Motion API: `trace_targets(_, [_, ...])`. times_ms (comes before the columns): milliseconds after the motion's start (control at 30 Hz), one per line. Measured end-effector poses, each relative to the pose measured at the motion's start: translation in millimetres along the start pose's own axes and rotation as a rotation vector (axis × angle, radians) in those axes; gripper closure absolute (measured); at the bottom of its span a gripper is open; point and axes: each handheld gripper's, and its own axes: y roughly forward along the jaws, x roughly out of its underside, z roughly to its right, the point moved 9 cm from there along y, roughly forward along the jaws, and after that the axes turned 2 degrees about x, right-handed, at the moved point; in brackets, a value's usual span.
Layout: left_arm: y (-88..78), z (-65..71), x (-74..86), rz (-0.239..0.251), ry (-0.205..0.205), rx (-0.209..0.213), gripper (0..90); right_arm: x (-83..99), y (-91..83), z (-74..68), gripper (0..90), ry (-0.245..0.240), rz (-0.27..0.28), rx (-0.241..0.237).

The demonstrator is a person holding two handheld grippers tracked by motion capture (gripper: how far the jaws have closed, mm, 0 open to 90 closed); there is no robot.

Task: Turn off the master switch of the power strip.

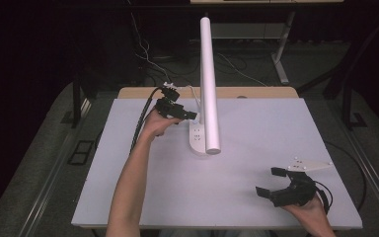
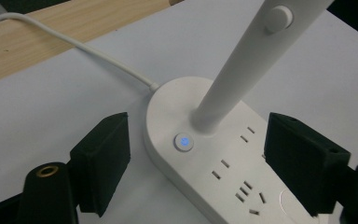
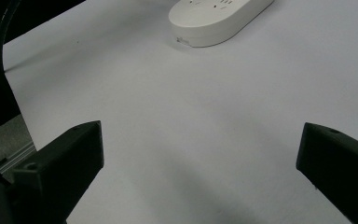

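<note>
Evidently we are working on the lamp base, a white oval power strip with a blue-lit button, standing mid-table with its white stem rising toward the high view's camera. Our left gripper hangs just over the base, its fingers apart and straddling it without pressing, probably lined up to reach the button or clasp the base. Our right gripper rests near the front right of the table, fingers spread wide on nothing, kept well clear. A white cord runs off the back edge.
</note>
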Motion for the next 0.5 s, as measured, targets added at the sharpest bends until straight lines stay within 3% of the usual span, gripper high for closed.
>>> trace_targets(167, [4.8,-1.7,1.4,0.004,-0.037,0.012,24.5,0.0,-0.2,0.5,0.0,0.0,0.0,0.0])
trace_targets(200, [5.2,-3.7,2.6,-0.008,-0.02,0.012,25.0,0.0,-0.1,0.4,0.0,0.001,0.0,-0.001])
trace_targets(367, [11.2,-2.0,3.7,0.002,-0.044,0.02,27.2,-0.1,-0.4,1.3,0.0,-0.003,0.003,0.002])
trace_targets(500, [12.9,-1.6,5.1,-0.01,-0.031,0.022,32.0,0.0,-0.9,1.3,0.0,0.001,0.002,0.001])
